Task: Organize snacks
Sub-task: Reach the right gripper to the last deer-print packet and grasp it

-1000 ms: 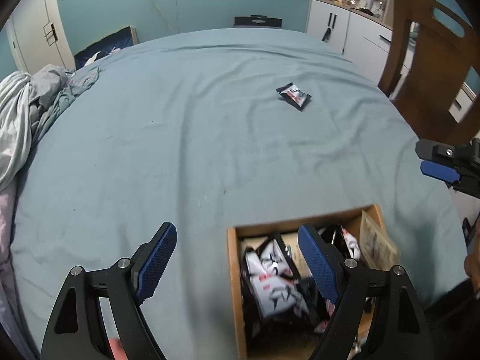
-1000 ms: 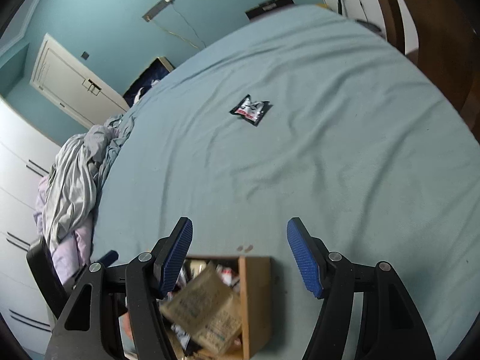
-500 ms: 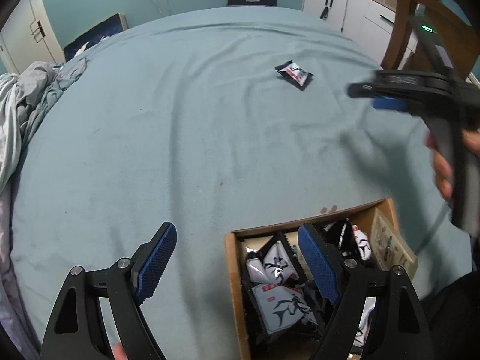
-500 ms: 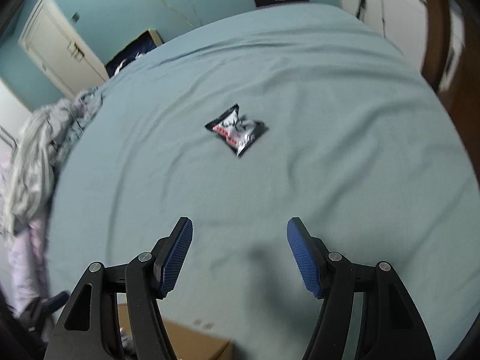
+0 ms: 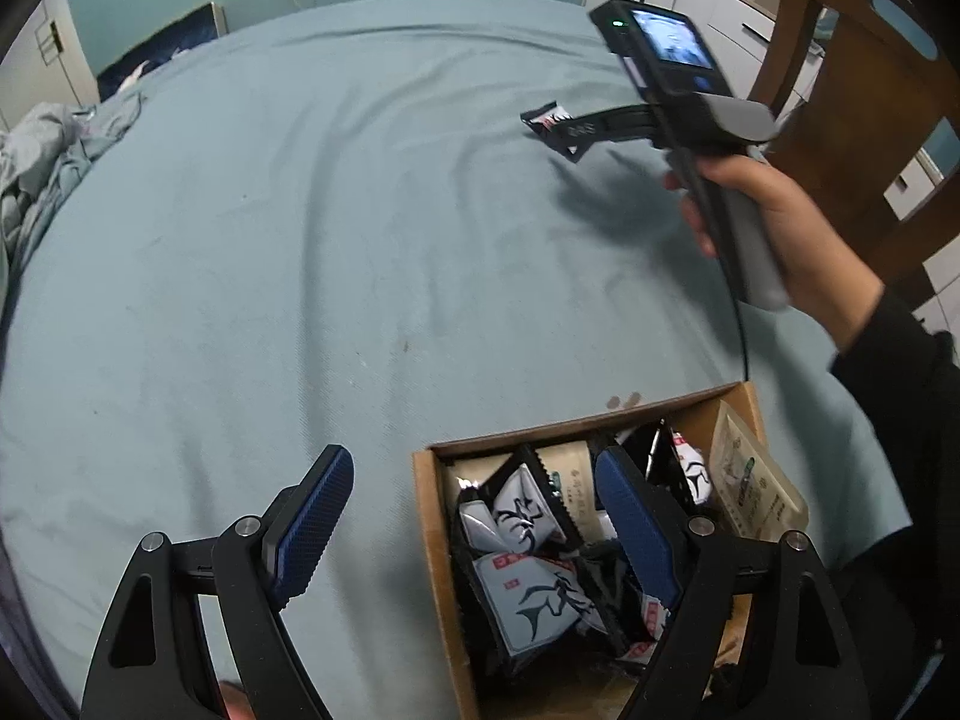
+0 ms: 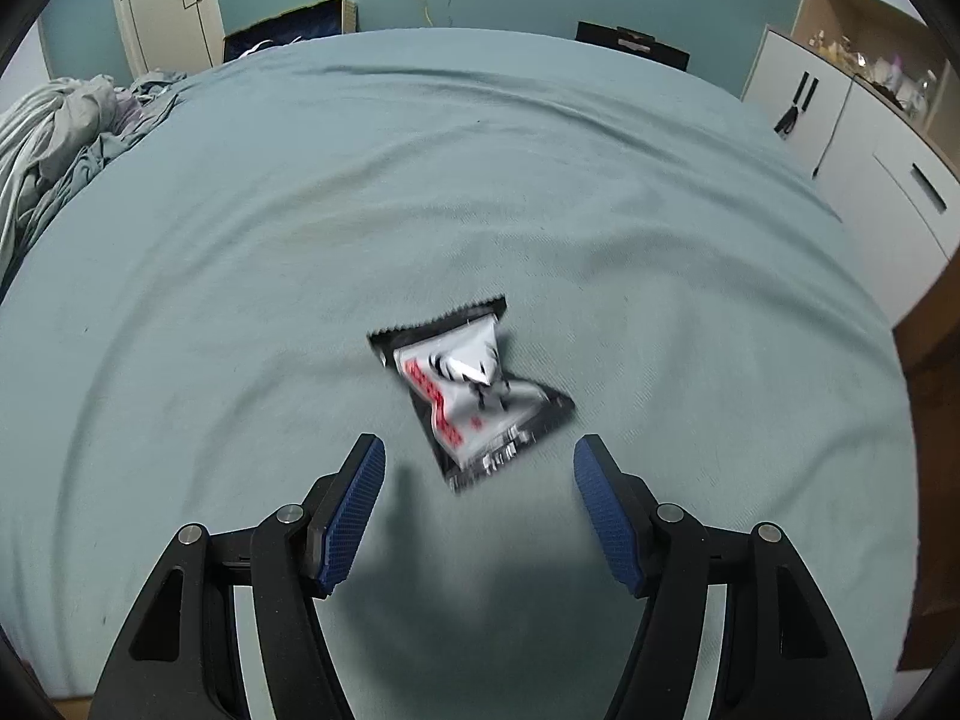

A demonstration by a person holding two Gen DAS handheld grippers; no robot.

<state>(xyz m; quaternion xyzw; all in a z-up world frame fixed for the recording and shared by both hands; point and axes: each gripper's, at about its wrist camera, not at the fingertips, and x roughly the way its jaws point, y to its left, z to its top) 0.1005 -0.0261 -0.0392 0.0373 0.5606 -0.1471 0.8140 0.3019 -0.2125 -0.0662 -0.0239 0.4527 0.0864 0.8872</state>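
Note:
A black, white and red snack packet (image 6: 474, 387) lies flat on the blue-green bed sheet. My right gripper (image 6: 480, 459) is open and empty, its fingertips just short of the packet on either side. In the left wrist view the packet (image 5: 543, 119) is partly hidden behind the right gripper's fingers (image 5: 600, 127). My left gripper (image 5: 474, 483) is open and empty, hovering over the near left corner of a cardboard box (image 5: 429, 510) that holds several similar packets (image 5: 528, 594).
A tan pouch (image 5: 750, 480) leans at the box's right side. Rumpled bedding (image 6: 66, 126) lies at the far left. A wooden chair (image 5: 870, 78) and white cabinets (image 6: 864, 138) stand to the right of the bed.
My right gripper has moved away from the box and forward across the bed until the loose packet lies just ahead of its open fingers. The left gripper has stayed over the box.

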